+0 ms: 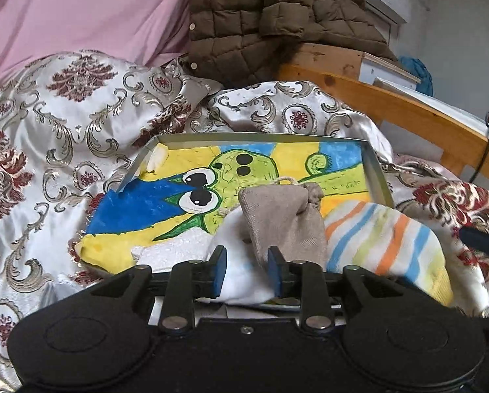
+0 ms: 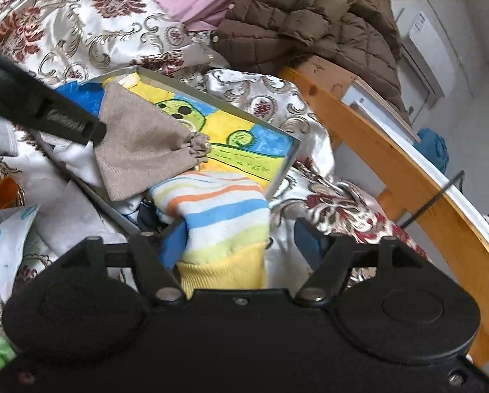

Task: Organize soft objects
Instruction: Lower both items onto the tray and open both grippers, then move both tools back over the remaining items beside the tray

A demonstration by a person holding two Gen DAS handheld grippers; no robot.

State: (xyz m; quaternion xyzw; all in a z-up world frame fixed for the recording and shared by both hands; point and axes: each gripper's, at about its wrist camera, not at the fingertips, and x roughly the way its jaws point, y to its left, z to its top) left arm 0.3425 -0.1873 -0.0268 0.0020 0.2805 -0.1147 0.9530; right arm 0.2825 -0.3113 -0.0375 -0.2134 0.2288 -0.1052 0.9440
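**A:** Why is the beige drawstring pouch (image 1: pixel 285 219) lying where it is?

**B:** You are collecting the soft things in the shallow tray with the cartoon picture (image 1: pixel 377 177), so it lies over the tray's near edge. Your left gripper (image 1: pixel 247 270) has its blue pads either side of the pouch's flat bottom end. They look to be touching the cloth, but a gap shows between them, so I cannot tell whether you are truly pinching it.

**A:** Which way does it point?

**B:** Its long axis runs from your left gripper into the tray, with the gathered, tied neck farthest from you, over the picture.

**A:** And the striped sock (image 2: pixel 218 213)?

**B:** It lies just right of the pouch, toe in the tray's near right corner and yellow cuff toward you. Your right gripper (image 2: pixel 241 244) is spread wide around it: one pad touches its side, the other stands clear.
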